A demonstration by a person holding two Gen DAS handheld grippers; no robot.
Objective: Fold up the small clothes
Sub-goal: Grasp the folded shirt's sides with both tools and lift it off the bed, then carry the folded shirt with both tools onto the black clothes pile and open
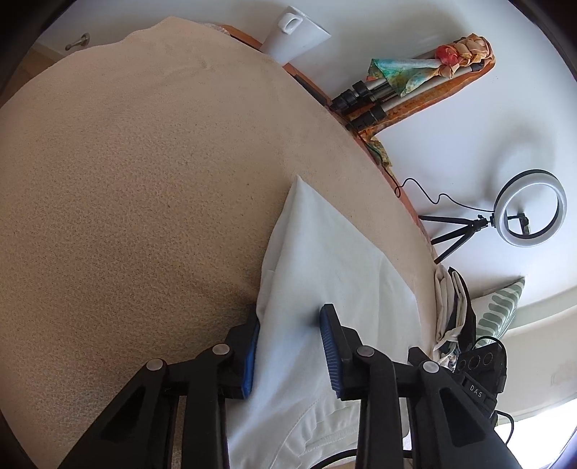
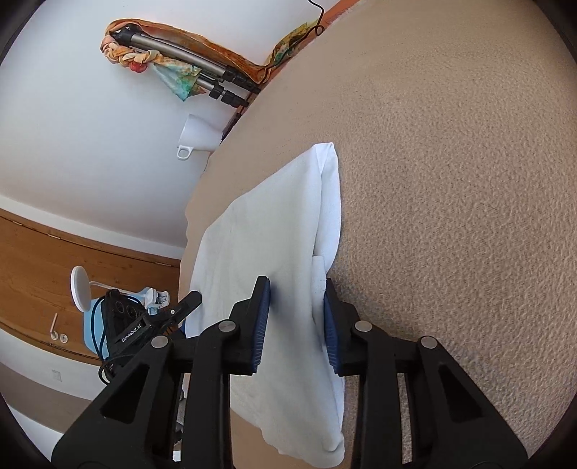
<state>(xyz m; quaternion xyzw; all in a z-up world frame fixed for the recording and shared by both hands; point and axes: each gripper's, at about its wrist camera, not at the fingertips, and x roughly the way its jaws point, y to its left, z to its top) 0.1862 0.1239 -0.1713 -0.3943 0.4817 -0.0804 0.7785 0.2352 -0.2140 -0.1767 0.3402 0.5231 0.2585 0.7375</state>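
White cotton garment point(image 1: 324, 267), folded into a long strip, lies on a beige, nubbly textured cloth point(image 1: 126, 173) that covers the work surface, close to that surface's curved edge. Seen from the left wrist camera, the left gripper point(image 1: 290, 346), black with blue ribbed pads, straddles the near part of the strip: its jaws stand fairly narrow, one pad at the garment's edge where the fabric bunches against it, the other resting down on top of the cloth, with white fabric filling the gap between them. Whether the pads truly pinch the fabric cannot be told, since a clear gap remains between them. A stitched hem or neckline of the garment shows just below this gripper. Seen from the right wrist camera, the right gripper point(image 2: 297, 317), of the same black and blue build, straddles the other end of the white strip point(image 2: 274, 223) in the same way, jaws fairly narrow, fabric between them and a small fold standing up beside the far pad. The left gripper's black body also shows low in that view point(image 2: 144, 321). Beyond the covered surface stand a white plastic jug point(image 1: 292, 34) and a ring light on a small black tripod point(image 1: 526, 209) against the white wall.
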